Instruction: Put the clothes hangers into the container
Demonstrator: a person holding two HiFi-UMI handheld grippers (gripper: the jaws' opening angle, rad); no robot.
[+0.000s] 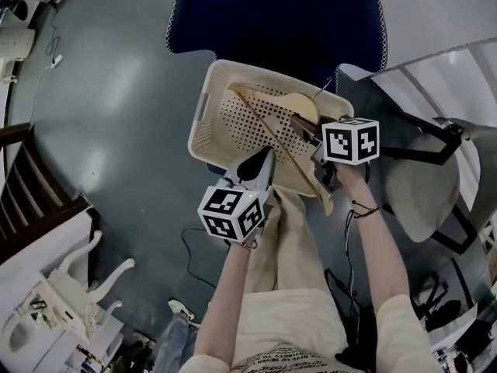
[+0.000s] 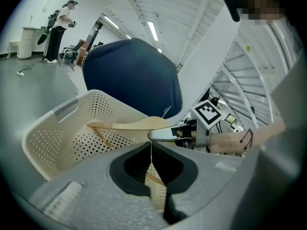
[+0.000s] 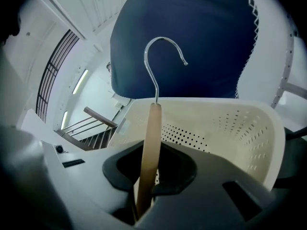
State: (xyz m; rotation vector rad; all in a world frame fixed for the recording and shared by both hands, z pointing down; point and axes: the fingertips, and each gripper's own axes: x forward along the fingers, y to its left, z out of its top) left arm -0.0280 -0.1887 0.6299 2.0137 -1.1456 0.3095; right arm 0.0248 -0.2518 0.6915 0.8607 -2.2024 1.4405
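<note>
Right gripper point(image 3: 147, 178) clamps wooden hanger point(image 3: 150, 133) — metal hook point(image 3: 155, 80) (upright).

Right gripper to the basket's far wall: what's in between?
Only the light wooden clothes hanger, clamped in the right gripper, in front of the cream perforated plastic basket wall. The right gripper view shows it.

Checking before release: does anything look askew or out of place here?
The wooden hanger sits tilted across the basket, its near end poking out past the rim; the right gripper is clamped on it.
</note>
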